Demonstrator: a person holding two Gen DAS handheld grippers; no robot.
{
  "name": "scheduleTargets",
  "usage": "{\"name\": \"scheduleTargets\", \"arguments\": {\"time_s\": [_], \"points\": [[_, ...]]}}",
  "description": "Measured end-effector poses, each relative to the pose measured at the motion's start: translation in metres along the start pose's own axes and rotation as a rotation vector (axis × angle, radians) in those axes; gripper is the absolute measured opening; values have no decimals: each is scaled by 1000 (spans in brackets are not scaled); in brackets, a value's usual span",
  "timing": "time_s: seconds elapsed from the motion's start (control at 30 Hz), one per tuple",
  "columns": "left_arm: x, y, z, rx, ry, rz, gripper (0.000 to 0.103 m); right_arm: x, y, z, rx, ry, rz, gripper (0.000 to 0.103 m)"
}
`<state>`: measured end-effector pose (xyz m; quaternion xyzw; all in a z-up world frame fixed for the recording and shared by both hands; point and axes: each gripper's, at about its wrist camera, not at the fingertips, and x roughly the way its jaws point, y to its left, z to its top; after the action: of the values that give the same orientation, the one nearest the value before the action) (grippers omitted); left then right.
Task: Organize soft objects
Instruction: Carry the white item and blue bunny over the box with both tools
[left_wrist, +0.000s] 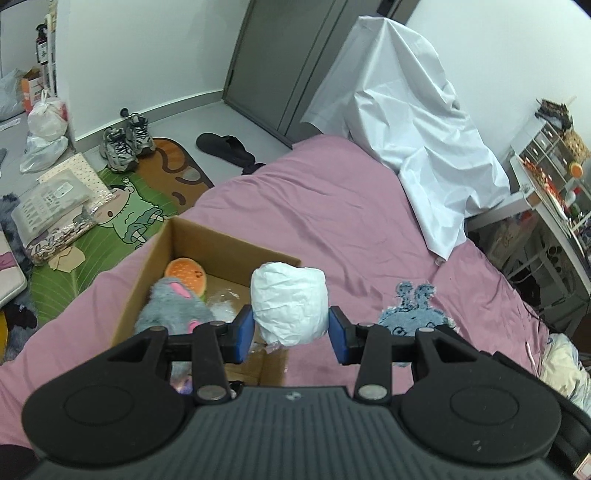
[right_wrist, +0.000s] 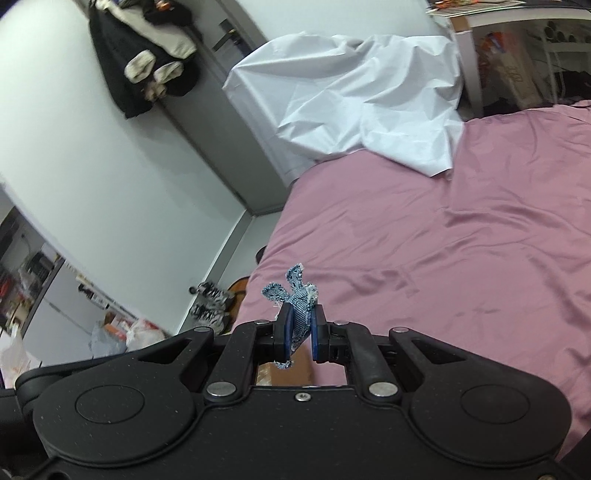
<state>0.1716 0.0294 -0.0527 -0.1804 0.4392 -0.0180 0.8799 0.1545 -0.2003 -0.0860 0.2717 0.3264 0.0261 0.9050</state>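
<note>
Box position governs the coming move. The cardboard box sits on the pink bed, and in the left wrist view it lies below and to the left of my left hand-held gripper. That hand-held gripper is closed on a white crumpled bundle, one blue pad on each side, with most of the bundle standing out beyond the pads. The bundle overlaps the box's right wall in this view, so I judge a short shift to the left is needed before release. The box already contains a grey plush and an orange burger-shaped toy. The box's long axis runs away from me, toward the floor mat.

My right hand-held gripper is clamped fully on a scrap of blue denim, whose frayed ends stick up past the pads. Only a sliver of brown cardboard shows beneath its jaws, so I cannot tell its offset from the box opening.

The left wrist view alone shows the box contents and a blue rabbit-shaped plush lying on the bed just right of the left hand-held gripper. The right wrist view shows neither.
</note>
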Motion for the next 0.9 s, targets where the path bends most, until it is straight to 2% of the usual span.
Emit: {"name": "scheduleTargets", "arguments": {"time_s": [0.53,0.9], "points": [[-16,56,5,-99,-19,-3,41,10,59,-24,-106,82,40,10],[-10,84,18,-151,-19,9,41,38,82,-19,-148,106,23,10]]}}
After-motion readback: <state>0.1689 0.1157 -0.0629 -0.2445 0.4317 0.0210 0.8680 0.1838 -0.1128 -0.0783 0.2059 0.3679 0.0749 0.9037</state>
